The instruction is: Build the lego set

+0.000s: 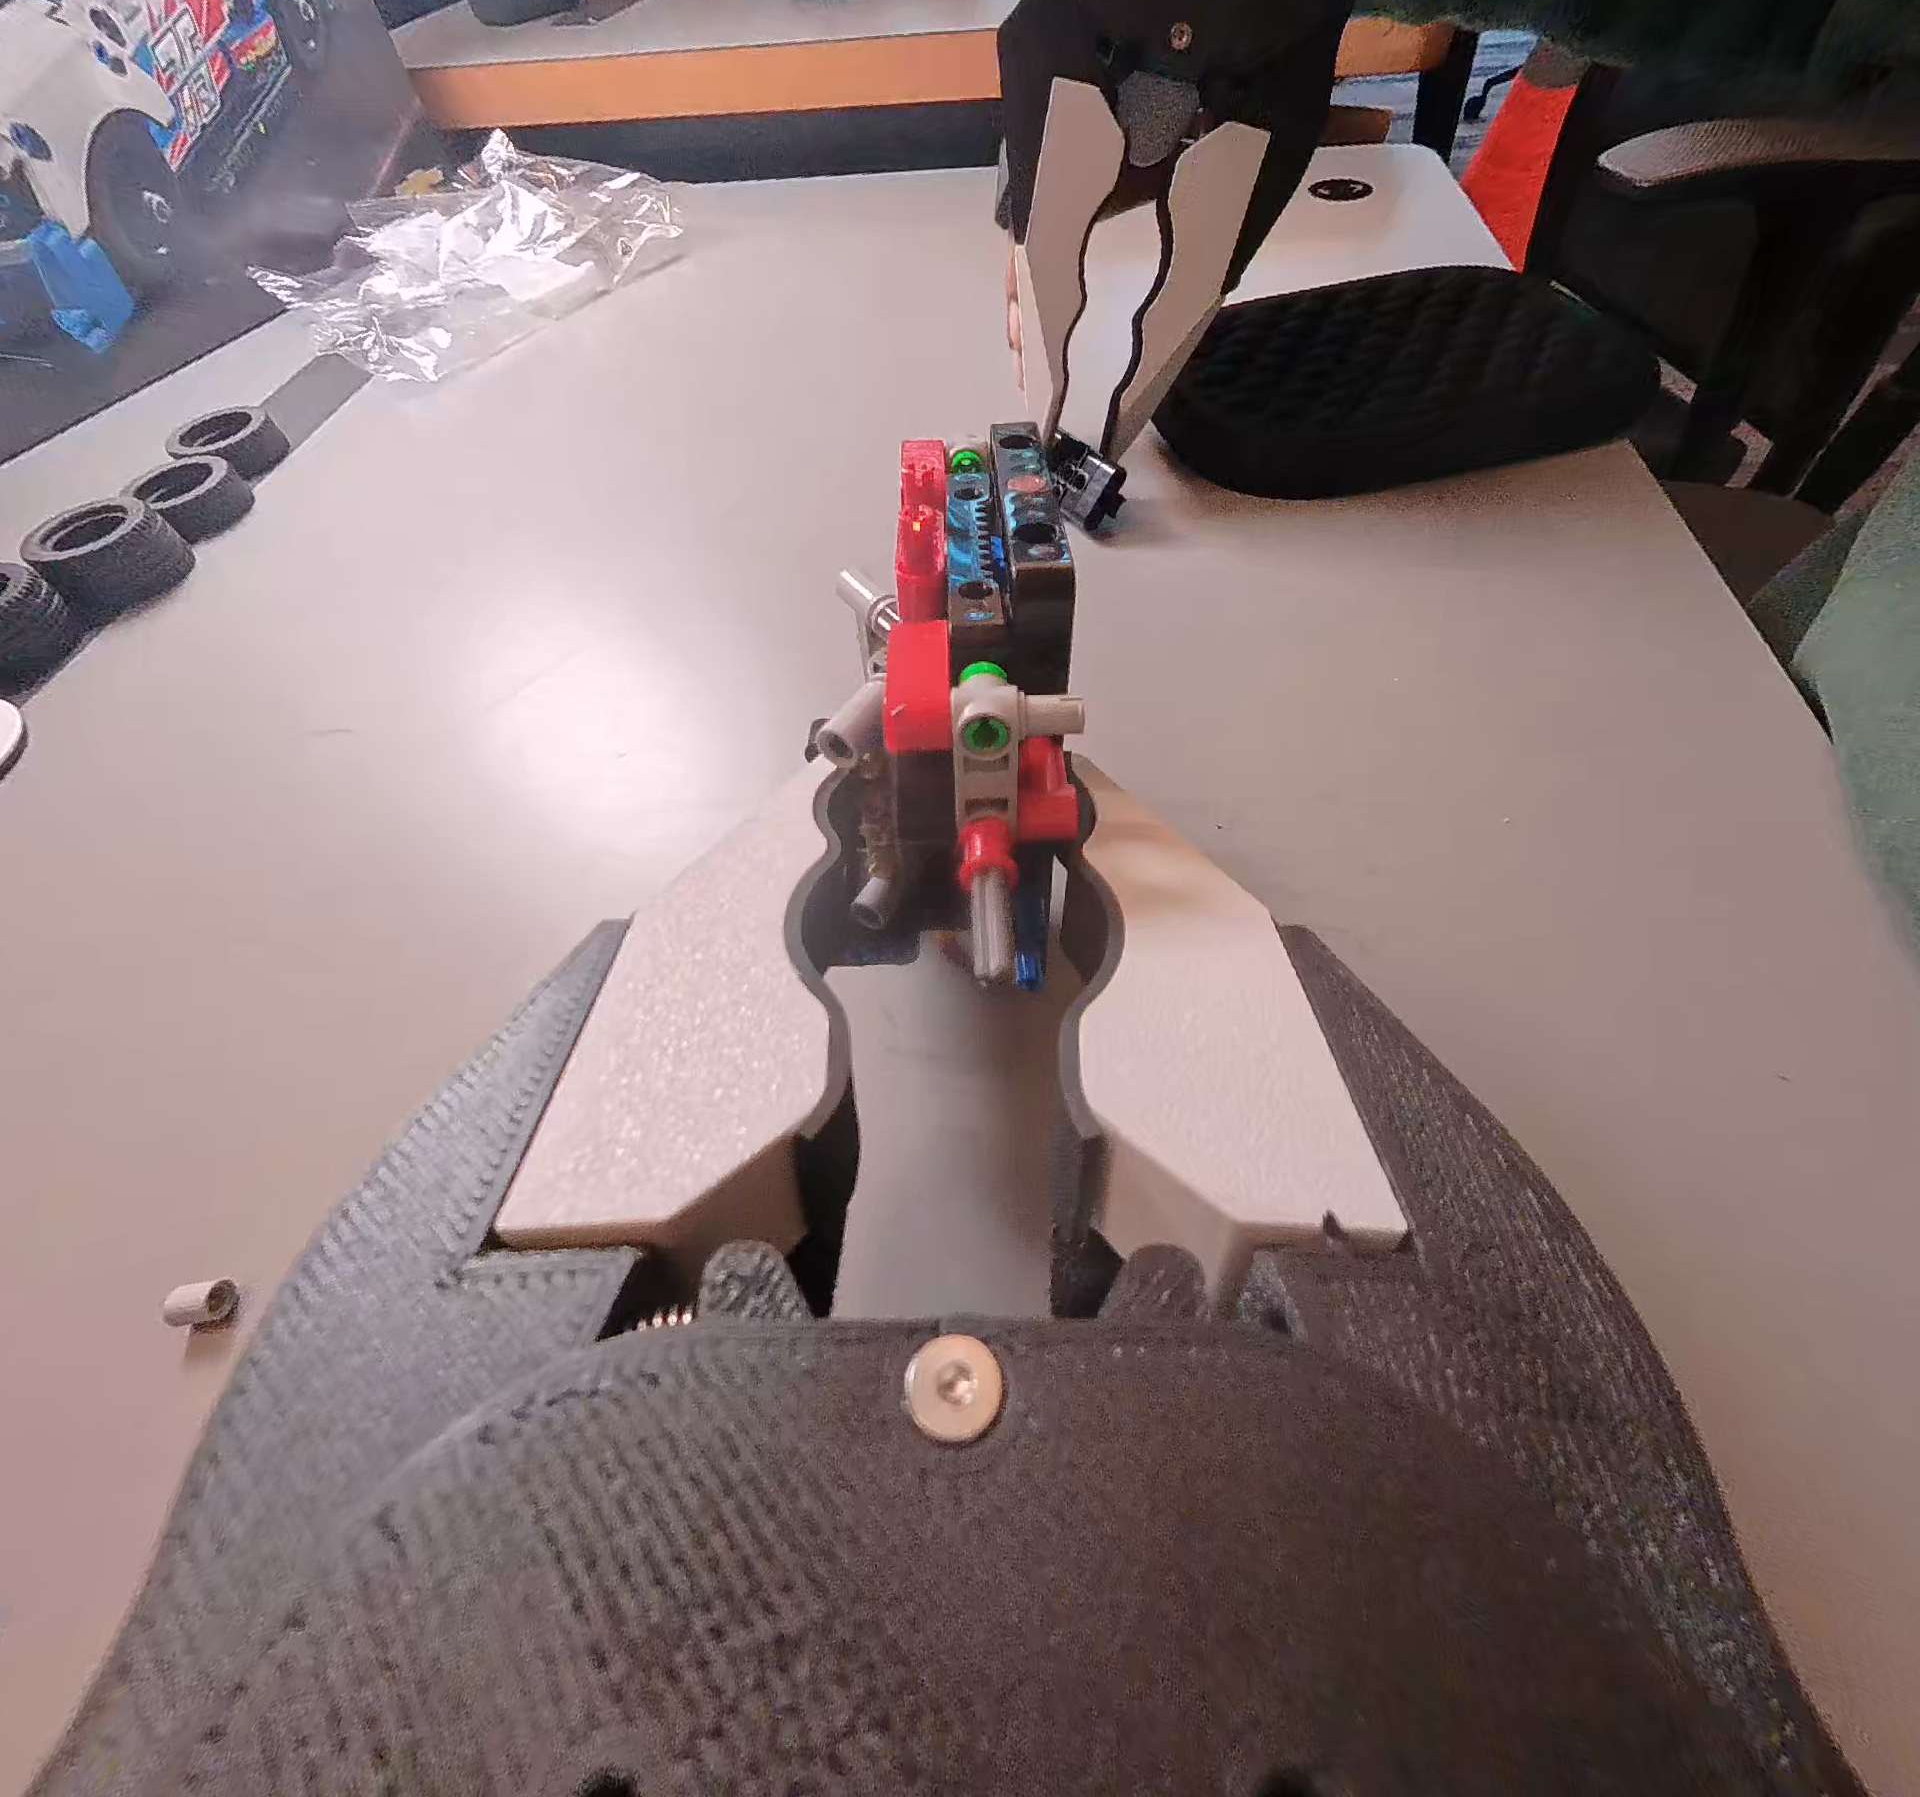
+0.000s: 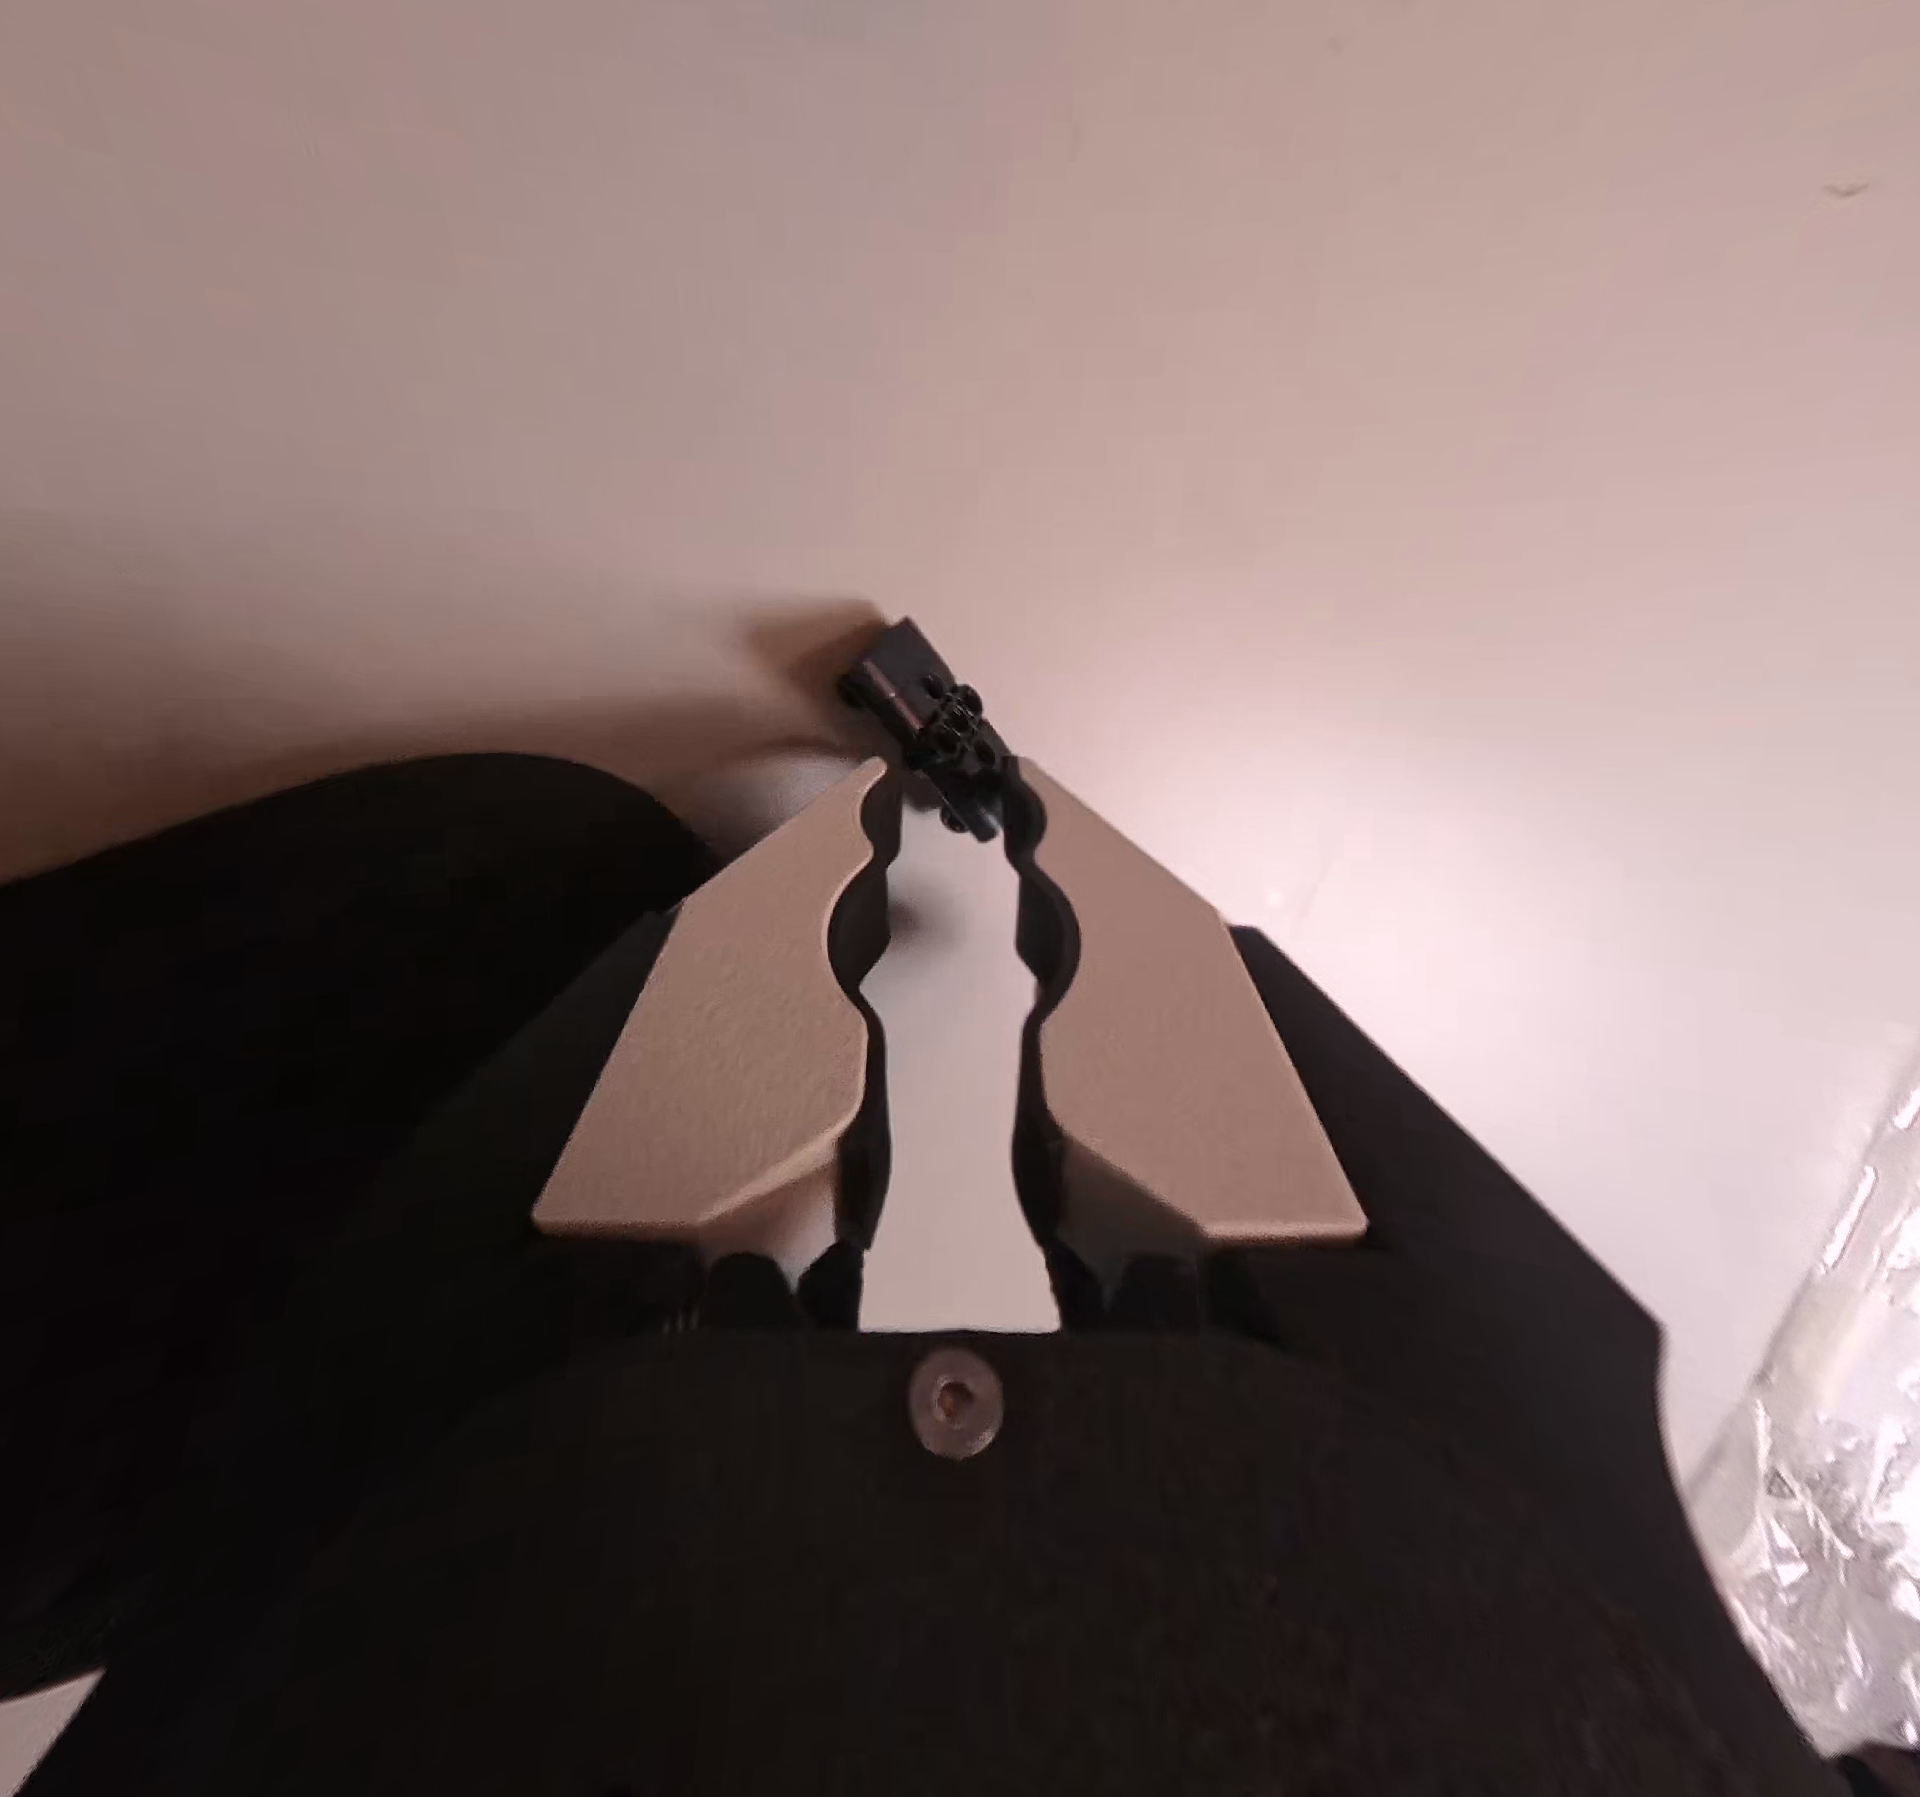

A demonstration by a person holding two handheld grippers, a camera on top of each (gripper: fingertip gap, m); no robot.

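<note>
Left gripper (image 1: pixel 951 838) fingers clamp the multicoloured lego assembly (image 1: pixel 971 667) on the tabletop (image 1: pixel 520 708). Beyond it, right gripper (image 2: pixel 951 776) fingers, slightly parted, straddle a small black piece (image 2: pixel 920 698); grip unclear.

The left wrist view looks forward, low and slightly downward, along its own gripper's two pale grey fingers (image 1: pixel 727 999) across the light grey tabletop (image 1: pixel 520 708), close to it. The right wrist view looks steeply down at the same tabletop (image 2: pixel 1247 293) from very near. Both views show the small black lego piece (image 1: pixel 1089 480) (image 2: pixel 930 719) and the crinkled clear plastic bag (image 1: pixel 488 261) (image 2: pixel 1849 1415).
</note>
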